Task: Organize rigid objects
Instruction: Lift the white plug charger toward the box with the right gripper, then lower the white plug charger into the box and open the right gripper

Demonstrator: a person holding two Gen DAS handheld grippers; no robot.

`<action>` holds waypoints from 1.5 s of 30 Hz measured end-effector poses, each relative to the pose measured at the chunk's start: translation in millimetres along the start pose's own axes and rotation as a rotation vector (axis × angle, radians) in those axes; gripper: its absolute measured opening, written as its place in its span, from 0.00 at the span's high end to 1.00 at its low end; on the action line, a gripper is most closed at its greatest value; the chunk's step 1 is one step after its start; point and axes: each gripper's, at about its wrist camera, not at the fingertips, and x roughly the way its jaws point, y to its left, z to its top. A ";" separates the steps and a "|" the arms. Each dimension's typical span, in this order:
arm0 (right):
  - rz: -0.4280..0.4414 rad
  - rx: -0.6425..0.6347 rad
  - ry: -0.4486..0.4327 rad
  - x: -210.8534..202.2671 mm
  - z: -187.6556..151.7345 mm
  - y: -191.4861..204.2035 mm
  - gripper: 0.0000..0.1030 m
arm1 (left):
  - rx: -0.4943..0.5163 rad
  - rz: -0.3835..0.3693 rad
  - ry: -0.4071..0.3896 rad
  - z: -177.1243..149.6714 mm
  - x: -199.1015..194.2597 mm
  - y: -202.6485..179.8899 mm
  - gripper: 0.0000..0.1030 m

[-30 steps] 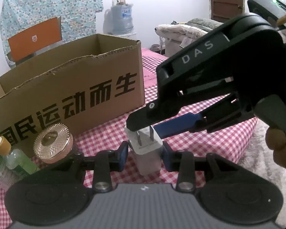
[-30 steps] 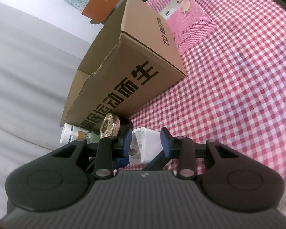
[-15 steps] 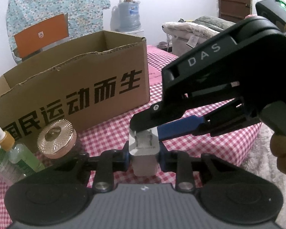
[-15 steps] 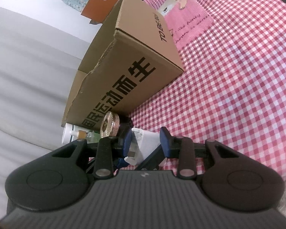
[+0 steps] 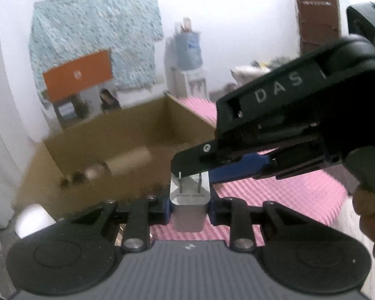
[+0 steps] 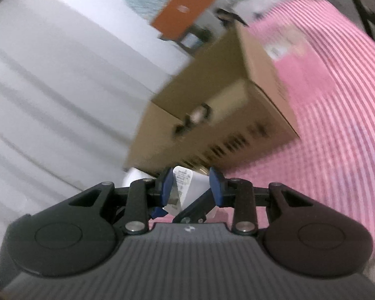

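White plug adapter [image 5: 190, 200] pinched between blue pads of left hand-held gripper [image 5: 190, 206], prongs up; also clamped by right hand-held gripper [image 6: 191, 187] from its right. Just beyond both: open cardboard box [image 5: 127, 135] on pink checked surface [image 5: 275, 190].

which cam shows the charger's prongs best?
Left wrist: the charger faces it, both prongs upright and visible between the left gripper pads. Right wrist shows only the charger's labelled side; prongs barely visible.
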 end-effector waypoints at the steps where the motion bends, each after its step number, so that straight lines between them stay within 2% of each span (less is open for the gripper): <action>1: 0.011 -0.028 -0.004 1.5 9.2 9.8 0.70 | 0.000 0.016 -0.015 10.2 -2.1 6.8 0.73; 5: 0.060 -0.104 0.007 18.0 52.0 39.9 0.70 | -0.023 0.063 -0.038 48.4 1.8 33.5 0.72; 9: 0.067 -0.147 0.050 45.6 99.5 59.2 0.70 | -0.073 0.081 -0.005 82.2 24.6 62.9 0.72; 14: 0.019 -0.150 0.128 100.8 153.6 62.5 0.69 | -0.133 0.087 0.117 111.8 81.7 99.4 0.72; 18: -0.019 -0.101 0.214 158.4 188.0 45.6 0.69 | -0.180 0.095 0.215 118.0 127.5 121.7 0.72; 24: -0.095 -0.076 0.311 228.1 203.9 18.6 0.68 | -0.248 0.091 0.343 115.3 190.2 144.9 0.72; 28: -0.134 -0.063 0.354 260.7 210.2 1.8 0.68 | -0.275 0.087 0.398 109.5 213.6 149.1 0.72; 37: -0.181 -0.036 0.414 295.5 206.8 -26.1 0.68 | -0.327 0.066 0.492 92.7 251.7 155.9 0.72; 45: -0.179 -0.009 0.411 307.4 204.2 -36.1 0.68 | -0.330 0.060 0.498 90.5 254.0 156.0 0.70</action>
